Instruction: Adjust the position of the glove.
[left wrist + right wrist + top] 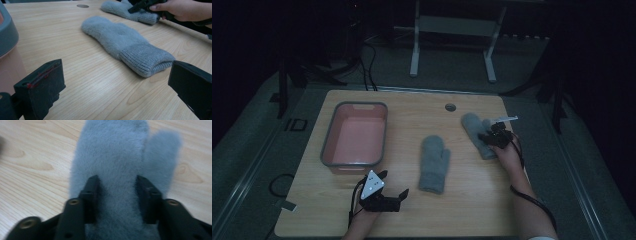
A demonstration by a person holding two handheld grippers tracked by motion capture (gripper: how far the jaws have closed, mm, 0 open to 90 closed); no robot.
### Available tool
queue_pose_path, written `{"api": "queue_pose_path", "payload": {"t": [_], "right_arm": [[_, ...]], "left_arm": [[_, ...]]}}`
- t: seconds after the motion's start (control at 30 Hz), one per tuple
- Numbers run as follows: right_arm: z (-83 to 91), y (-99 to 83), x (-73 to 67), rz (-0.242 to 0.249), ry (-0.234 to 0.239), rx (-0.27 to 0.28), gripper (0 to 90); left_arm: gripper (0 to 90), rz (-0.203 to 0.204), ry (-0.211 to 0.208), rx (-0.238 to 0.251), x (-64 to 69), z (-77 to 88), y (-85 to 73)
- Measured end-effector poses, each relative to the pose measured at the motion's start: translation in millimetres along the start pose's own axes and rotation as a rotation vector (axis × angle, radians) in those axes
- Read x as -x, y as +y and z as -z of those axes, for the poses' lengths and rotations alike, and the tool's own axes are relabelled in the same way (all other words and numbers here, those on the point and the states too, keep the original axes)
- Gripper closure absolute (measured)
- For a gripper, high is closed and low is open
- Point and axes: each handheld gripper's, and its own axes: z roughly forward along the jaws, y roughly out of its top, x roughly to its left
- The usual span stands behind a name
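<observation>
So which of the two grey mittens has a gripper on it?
The far mitten, by the table's right edge: the right gripper has its jaws pressed into it. The middle mitten lies untouched.

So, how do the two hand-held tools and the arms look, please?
Both tools are black with two blocky jaws. The left tool carries a grey three-cornered plate on top and red marks on one jaw pad. The right tool has a pale strip on top. Black cables trail along both forearms, which appear bare.
</observation>
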Motion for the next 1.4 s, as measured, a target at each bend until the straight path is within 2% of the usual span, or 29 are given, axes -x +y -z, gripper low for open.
{"api": "queue_pose_path", "payload": {"t": [0.07,0.1,0.17,0.4,0.43,0.47,0.5,0.53,0.67,0.8,0.93,1.0,1.2,1.3,1.4], "right_arm": [[2.5,-1.2,0.9,-0.055,0.018,0.008,72.4],[3.2,-2.5,2.2,-0.089,0.034,0.015,74.7],[5.4,-4.8,1.8,-0.132,0.034,0.034,78.3],[23.5,-4.5,-17.6,-0.131,-0.051,0.072,80.0],[23.5,-4.5,-17.6,-0.131,-0.051,0.072,80.0],[28.4,-4.5,-21.1,-0.128,-0.064,0.082,80.0],[40.9,-5.6,-27.7,-0.147,-0.072,0.106,80.0],[46.4,-6.7,-30.7,-0.154,-0.064,0.114,80.0],[68.0,-14.3,-45.3,-0.147,-0.09,0.132,79.9],[90.4,-24.4,-56.5,-0.172,-0.112,0.158,79.9],[109.3,-36.2,-67.7,-0.175,-0.155,0.164,79.9],[115.3,-43.4,-72.0,-0.184,-0.161,0.152,79.8],[122.8,-66.2,-78.2,-0.234,-0.163,0.141,79.2],[117.7,-75.6,-76.9,-0.252,-0.168,0.123,78.4],[106.7,-83.1,-76.0,-0.236,-0.188,0.082,77.3]], "left_arm": [[0.9,-0.003,0.002,-0.002,0.2,-0.5,-0.1],[0.9,-0.004,0.002,-0.003,0.2,-0.5,0.0],[0.9,-0.001,0.003,0.0,0.0,-0.3,0.0],[0.9,0.0,0.005,0.002,-0.4,0.3,0.2],[0.9,0.0,0.005,0.002,-0.4,0.3,0.2],[0.9,0.0,0.005,0.002,-0.4,0.3,0.2],[0.9,-0.003,0.003,0.002,-0.2,0.8,0.4],[0.9,-0.002,0.003,0.003,-0.1,0.9,0.4],[0.9,-0.001,0.004,0.005,0.3,1.3,0.6],[0.9,0.0,0.002,0.008,1.0,1.8,0.7],[0.9,-0.001,0.001,0.01,1.0,2.4,1.0],[0.9,0.001,0.002,0.008,0.8,2.4,0.8],[0.9,0.001,0.002,0.017,1.1,3.3,1.2],[0.9,-0.002,0.003,0.015,1.8,3.1,0.9],[0.9,-0.005,0.005,0.014,2.3,3.1,0.9]]}}
